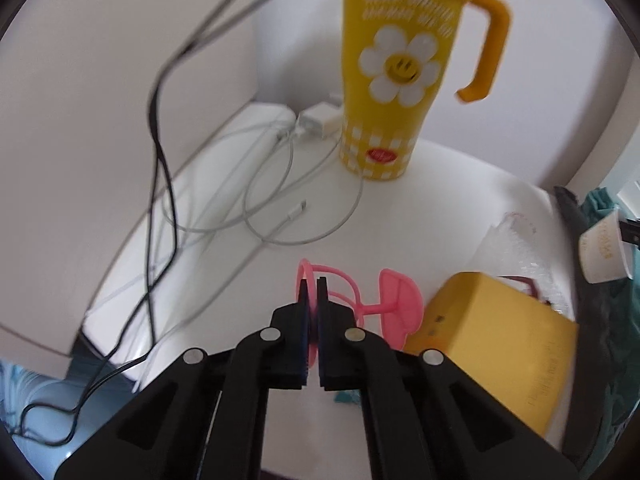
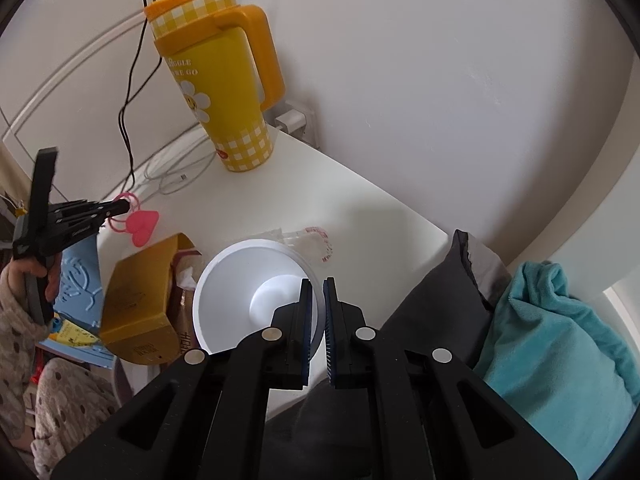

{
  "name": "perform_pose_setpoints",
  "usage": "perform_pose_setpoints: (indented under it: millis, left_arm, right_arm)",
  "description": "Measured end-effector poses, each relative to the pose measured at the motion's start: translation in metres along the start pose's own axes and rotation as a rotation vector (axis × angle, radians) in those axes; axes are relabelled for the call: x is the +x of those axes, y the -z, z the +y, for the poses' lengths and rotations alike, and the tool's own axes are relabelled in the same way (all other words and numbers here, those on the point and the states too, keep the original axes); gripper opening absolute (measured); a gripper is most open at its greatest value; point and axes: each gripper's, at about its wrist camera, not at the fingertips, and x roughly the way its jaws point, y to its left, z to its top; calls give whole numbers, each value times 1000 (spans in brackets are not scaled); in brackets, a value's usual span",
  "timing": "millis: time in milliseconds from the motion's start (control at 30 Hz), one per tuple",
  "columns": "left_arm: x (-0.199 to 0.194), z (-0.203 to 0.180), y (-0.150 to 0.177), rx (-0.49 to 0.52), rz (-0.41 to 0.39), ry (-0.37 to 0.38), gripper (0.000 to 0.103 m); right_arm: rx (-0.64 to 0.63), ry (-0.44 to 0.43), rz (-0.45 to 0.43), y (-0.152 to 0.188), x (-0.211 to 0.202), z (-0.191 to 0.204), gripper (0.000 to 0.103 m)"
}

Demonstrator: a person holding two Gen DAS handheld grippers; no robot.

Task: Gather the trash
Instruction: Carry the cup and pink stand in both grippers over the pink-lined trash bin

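Note:
My left gripper [image 1: 312, 280] is shut on the loop of a pink plastic heart-shaped tag [image 1: 400, 306], which shows above the white table [image 1: 440, 184]. The right wrist view shows that gripper [image 2: 127, 206] holding the pink tag [image 2: 141, 222] just over the table's left edge. My right gripper [image 2: 318, 280] is shut on the rim of a white paper cup [image 2: 240, 284], held tilted above the table with its empty inside facing me. The cup also shows at the far right of the left wrist view [image 1: 604, 252]. A crumpled clear wrapper [image 2: 310, 240] lies on the table behind the cup.
A tall yellow tumbler [image 1: 396, 76] with a handle stands at the back by the wall. White charger cables [image 1: 280, 184] and black cables [image 1: 160, 168] lie at the left. A yellow box [image 1: 500, 340] sits at the front. A grey pillow [image 2: 448, 300] and teal blanket [image 2: 560, 340] lie at the right.

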Motion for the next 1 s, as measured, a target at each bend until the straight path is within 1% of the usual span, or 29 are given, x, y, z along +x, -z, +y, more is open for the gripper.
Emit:
perform_pose_setpoints:
  millis: [167, 333, 467, 533, 667, 767, 867, 1000]
  left_arm:
    - [-50, -7, 6, -29, -39, -10, 3]
    - [-93, -21, 26, -42, -55, -37, 3]
    - [-121, -29, 53, -54, -47, -53, 3]
    - [-136, -28, 69, -73, -51, -48, 3]
    - [-166, -22, 98, -109, -74, -30, 3]
    - [-180, -16, 116, -124, -81, -30, 3]
    - [-199, -2, 141, -153, -96, -20, 3]
    - [-215, 16, 176, -182, -105, -12, 3]
  right_arm:
    - [-15, -52, -12, -1, -12, 7, 5]
    - [-70, -96, -33, 4, -33, 31, 5]
    - [-84, -143, -68, 17, -54, 50, 5]
    - [-86, -162, -87, 28, -66, 63, 5]
    - [-96, -194, -99, 49, -81, 90, 5]
    - [-102, -214, -96, 61, -88, 108, 5]
    - [-102, -241, -83, 75, -91, 130, 5]
    - [-116, -261, -52, 91, -87, 163, 5]
